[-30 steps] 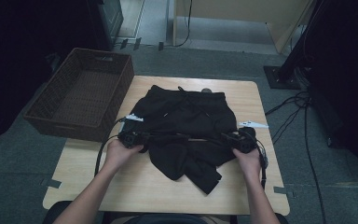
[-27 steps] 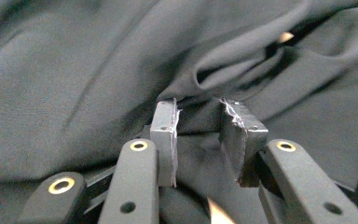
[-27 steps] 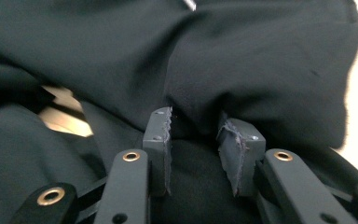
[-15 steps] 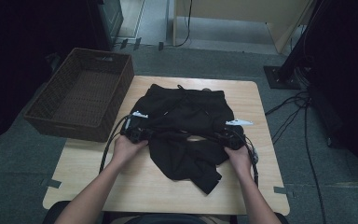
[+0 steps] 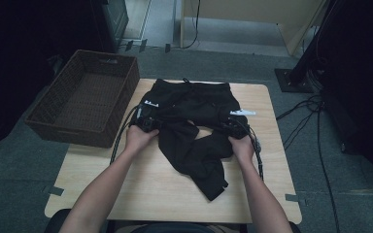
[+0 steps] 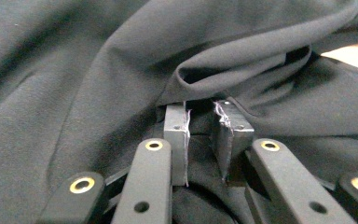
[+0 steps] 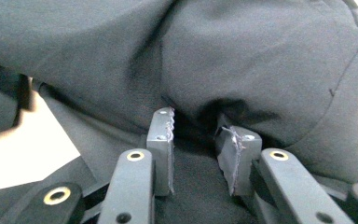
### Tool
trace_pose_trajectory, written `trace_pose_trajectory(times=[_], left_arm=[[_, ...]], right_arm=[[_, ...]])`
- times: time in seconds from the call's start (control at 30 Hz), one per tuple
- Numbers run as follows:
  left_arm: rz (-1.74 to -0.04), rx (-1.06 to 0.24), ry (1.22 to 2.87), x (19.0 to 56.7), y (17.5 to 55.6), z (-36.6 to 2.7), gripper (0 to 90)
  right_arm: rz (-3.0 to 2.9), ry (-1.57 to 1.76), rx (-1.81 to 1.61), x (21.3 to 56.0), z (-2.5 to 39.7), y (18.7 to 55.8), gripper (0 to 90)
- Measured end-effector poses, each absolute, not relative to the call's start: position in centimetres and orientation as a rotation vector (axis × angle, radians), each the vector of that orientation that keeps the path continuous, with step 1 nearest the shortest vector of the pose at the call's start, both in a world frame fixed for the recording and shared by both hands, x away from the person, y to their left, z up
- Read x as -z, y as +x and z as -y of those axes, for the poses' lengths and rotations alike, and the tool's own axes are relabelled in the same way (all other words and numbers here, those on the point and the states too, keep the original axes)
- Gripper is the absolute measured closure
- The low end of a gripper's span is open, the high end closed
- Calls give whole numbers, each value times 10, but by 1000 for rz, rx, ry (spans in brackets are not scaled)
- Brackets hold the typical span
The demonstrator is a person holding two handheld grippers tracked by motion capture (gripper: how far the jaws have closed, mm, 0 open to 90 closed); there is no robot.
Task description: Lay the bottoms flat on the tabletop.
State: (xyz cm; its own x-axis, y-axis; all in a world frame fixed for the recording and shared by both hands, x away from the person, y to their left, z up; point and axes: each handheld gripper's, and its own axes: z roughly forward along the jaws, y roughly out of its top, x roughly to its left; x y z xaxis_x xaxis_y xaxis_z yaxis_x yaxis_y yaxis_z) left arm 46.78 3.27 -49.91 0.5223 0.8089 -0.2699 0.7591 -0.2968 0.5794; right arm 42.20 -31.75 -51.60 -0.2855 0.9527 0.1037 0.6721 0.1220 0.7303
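A black garment (image 5: 194, 99), apparently shorts or trousers, lies crumpled on the wooden table (image 5: 141, 189). Its waist points away from me and one leg trails toward the near edge. My left gripper (image 5: 148, 119) sits at the garment's left edge and my right gripper (image 5: 232, 127) at its right side, each held in a hand. In the left gripper view the jaws (image 6: 200, 109) stand close together with a fold of the black cloth (image 6: 98, 70) pinched between the pads. The right gripper (image 7: 196, 121) likewise has bunched cloth (image 7: 261, 56) between its pads, with a slightly wider gap.
A dark woven basket (image 5: 85, 104) stands empty off the table's left side. Cables (image 5: 315, 111) run over the floor to the right. Bare tabletop shows near the front edge and along the right side.
Both hands have moved away from me and inward, carrying the lower part of the garment up over its middle. A small patch of table now shows between the folds.
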Motion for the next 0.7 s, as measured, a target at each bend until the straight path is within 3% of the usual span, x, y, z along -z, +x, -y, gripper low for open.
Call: trace_pose_trajectory(times=[0.37, 0.57, 0.63, 0.7], left_arm=[[-1328, -156, 2115, 496, 513, -30, 767], [-1364, -134, 2077, 495, 529, -33, 704], [-1336, -152, 2110, 494, 527, -33, 691], [-1316, -185, 2142, 492, 524, -31, 664]], right_arm=[[-1987, 1627, -895, 512, 310, 473, 684], [-1966, 1631, -926, 514, 310, 490, 647], [-1967, 1639, -935, 514, 309, 490, 587], [-1985, 1659, -912, 511, 309, 488, 582]])
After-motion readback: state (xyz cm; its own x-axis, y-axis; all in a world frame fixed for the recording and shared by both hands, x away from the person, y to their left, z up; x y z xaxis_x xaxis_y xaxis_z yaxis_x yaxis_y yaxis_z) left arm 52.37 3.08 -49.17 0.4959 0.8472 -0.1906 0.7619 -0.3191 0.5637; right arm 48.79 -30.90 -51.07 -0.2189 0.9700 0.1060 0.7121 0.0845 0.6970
